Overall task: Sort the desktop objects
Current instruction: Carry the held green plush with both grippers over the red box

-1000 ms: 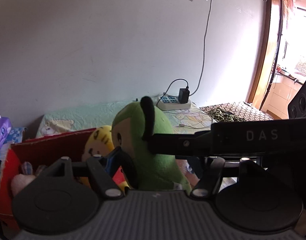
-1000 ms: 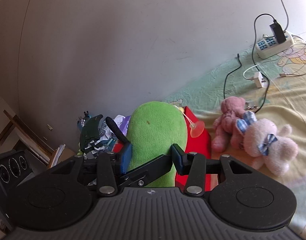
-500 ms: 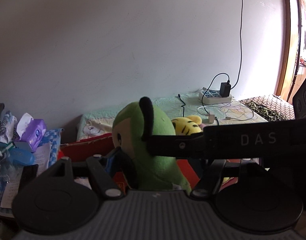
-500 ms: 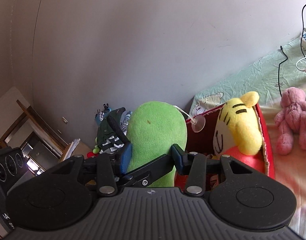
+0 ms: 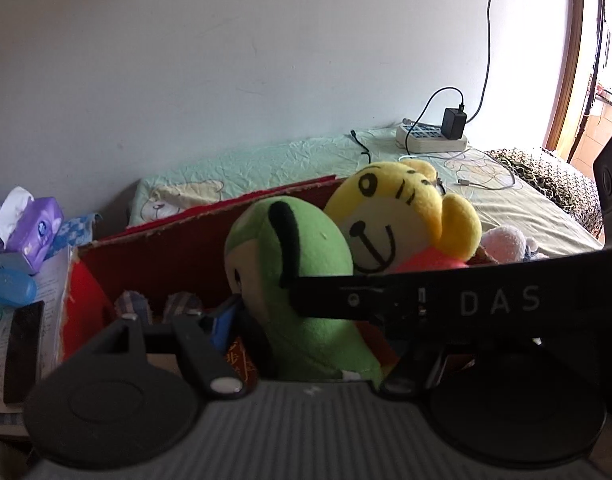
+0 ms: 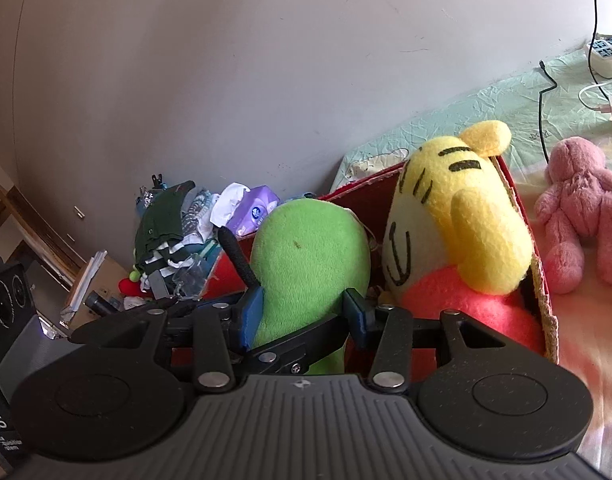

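A green plush toy (image 5: 306,292) with a black ear is held from two sides. My left gripper (image 5: 317,332) is shut on its lower body, and my right gripper (image 6: 302,312) is shut on it too (image 6: 309,264). The toy hangs over the open red cardboard box (image 5: 186,248), next to a yellow tiger plush (image 5: 401,220) that sits inside the box (image 6: 517,200). The right gripper's black arm (image 5: 445,300) crosses the left wrist view.
Pink plush toys (image 6: 581,208) lie on the bedsheet right of the box. A purple tissue pack (image 5: 34,228), a dark phone (image 5: 22,352) and papers lie left of the box. A power strip (image 5: 429,140) with cables lies at the back by the wall.
Both grippers have carried the green plush down and over the red box. It now sits lower, beside the yellow tiger, which looms larger in both views.
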Motion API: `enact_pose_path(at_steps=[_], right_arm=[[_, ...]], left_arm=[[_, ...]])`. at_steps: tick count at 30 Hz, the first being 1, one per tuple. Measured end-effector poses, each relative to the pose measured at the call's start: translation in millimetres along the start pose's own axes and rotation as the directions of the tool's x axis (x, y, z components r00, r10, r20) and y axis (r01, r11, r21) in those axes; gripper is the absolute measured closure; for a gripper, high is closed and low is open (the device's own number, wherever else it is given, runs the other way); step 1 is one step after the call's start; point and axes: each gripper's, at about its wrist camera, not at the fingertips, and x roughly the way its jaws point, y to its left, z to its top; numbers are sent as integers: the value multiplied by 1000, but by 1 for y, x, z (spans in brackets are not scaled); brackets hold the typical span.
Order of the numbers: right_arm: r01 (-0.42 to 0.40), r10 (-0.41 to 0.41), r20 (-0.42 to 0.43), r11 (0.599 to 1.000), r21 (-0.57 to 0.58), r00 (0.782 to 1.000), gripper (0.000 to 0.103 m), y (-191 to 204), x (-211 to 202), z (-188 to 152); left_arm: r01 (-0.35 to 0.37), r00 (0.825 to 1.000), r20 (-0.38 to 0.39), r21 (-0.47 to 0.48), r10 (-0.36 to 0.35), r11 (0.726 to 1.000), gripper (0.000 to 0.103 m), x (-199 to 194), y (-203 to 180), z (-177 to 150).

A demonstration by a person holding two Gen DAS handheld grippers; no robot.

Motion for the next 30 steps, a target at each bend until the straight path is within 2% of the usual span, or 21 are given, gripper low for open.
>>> enact_pose_path(at_steps=[4, 9, 14, 19, 21, 23, 25, 30], right_arm=[[39, -41, -43, 998, -52, 998, 55, 5, 9, 1], [88, -99, -70, 986, -140, 993, 53, 8, 15, -3], [109, -114, -40, 986, -124, 993, 52, 6, 14, -2], [126, -127, 1, 985, -116, 992, 51, 10, 11, 1], [110, -111, -2, 988, -111, 994, 55, 13, 13, 1], [102, -102, 3, 987, -122, 995, 64, 17, 15, 0], [99, -99, 5, 986, -135, 995, 69, 20, 17, -1], [129, -132, -25, 986, -106, 991, 72, 13, 25, -1]], left_arm=[[17, 998, -53, -24, -18, 1000, 32, 10, 6, -5], [-6, 997, -77, 18, 7, 1000, 30, 16, 0, -13], [-2, 998, -58, 36, 4, 999, 26, 14, -5, -14], [14, 998, -54, 25, -13, 1000, 27, 7, -4, -14], [16, 999, -50, 24, -15, 1000, 27, 4, -4, -14], [25, 998, -51, 21, -24, 999, 26, 2, -5, -14], [29, 998, -53, 9, -29, 1000, 25, 3, -4, -14], [50, 997, -64, -11, -51, 999, 24, 12, -4, -12]])
